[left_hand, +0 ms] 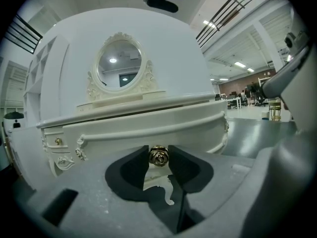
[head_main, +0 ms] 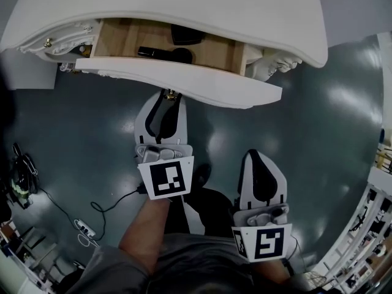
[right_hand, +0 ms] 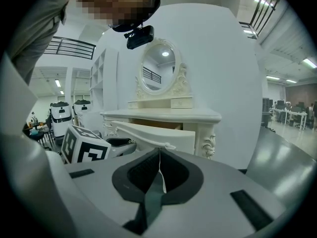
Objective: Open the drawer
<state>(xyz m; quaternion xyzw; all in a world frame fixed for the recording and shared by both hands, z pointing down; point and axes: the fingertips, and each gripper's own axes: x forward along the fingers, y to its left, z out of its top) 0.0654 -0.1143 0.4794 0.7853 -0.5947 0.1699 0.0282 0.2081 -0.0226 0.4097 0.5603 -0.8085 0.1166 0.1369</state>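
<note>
A white dressing table holds a curved drawer (head_main: 184, 78) that stands pulled out, its wooden inside showing with dark items in it. My left gripper (head_main: 170, 98) is shut on the drawer's gold rose-shaped knob (left_hand: 159, 156), which sits pinched between the two black pads. The drawer front (left_hand: 148, 128) fills the left gripper view just behind the knob. My right gripper (head_main: 262, 164) hangs back to the right, below the drawer and apart from it, its jaws pressed together with nothing in them. In the right gripper view the open drawer (right_hand: 153, 135) lies ahead to the left.
An oval mirror (left_hand: 119, 64) stands on the table top. A smaller side drawer with a gold knob (left_hand: 58, 142) sits at the left. Carved table legs (head_main: 272, 63) flank the drawer. Cables and a power strip (head_main: 82, 228) lie on the grey floor at lower left.
</note>
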